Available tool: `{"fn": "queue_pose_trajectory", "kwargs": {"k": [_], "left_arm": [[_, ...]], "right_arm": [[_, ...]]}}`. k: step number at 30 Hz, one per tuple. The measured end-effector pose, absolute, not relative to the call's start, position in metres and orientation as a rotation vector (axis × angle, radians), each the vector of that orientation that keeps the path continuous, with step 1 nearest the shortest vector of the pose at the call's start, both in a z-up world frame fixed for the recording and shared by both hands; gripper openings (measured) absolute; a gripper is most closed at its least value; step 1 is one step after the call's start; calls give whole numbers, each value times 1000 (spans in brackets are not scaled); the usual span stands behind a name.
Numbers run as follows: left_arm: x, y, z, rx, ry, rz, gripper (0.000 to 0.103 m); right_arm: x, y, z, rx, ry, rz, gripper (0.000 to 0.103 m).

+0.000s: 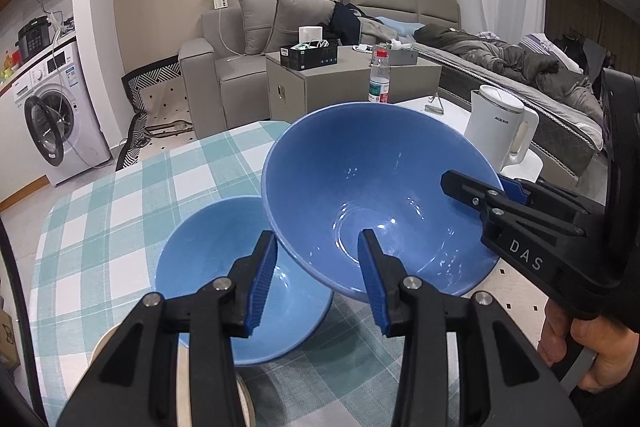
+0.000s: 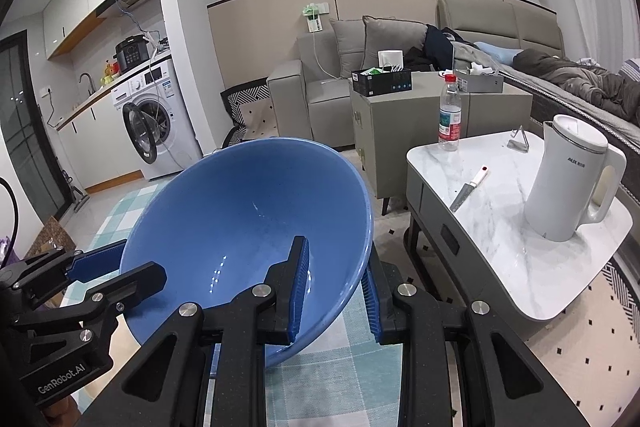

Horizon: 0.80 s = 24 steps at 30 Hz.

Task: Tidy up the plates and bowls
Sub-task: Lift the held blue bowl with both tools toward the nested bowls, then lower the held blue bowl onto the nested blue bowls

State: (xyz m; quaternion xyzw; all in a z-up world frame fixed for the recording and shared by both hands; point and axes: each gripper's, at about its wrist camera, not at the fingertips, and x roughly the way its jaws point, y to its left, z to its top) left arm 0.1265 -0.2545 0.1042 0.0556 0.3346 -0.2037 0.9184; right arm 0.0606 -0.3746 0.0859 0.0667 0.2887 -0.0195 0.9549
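Black gripper fingers with blue ribbed pads fill the foreground of both wrist views. Left gripper: jaws part-way apart, straddling the near rim of the large blue bowl, one pad outside the wall, the other inside over the basin. From this view the pads look slightly clear of the rim; cannot tell whether they press on it.

Right gripper: jaws drawn narrow and clamped on the bowl's rim, one pad against the inner wall, the other behind the outer wall. In the left wrist view it enters from the right edge and bites the bowl's far-right rim, a person's hand wrapped round its handle below.

Large blue bowl: glossy, deep, conical, pale rim edge, glints in the bottom. Held up off the table and tilted, mouth turned toward the cameras. Its lower edge overlaps a smaller blue bowl of the same glaze, which sits upright on the checked teal-and-white tablecloth; contact between the two not clear.

Both grippers point downward at a slant toward the bowl, from opposite sides of it.

Beyond: marble-topped side table with a white kettle, a water bottle and a knife.
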Motion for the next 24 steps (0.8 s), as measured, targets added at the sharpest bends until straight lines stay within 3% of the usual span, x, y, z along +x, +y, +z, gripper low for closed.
{"fn": "queue_pose_trajectory", "kwargs": {"k": [24], "left_arm": [[121, -220, 116, 61, 639, -369, 41]], "right_arm": [[60, -342, 96, 104, 543, 31, 28]]}}
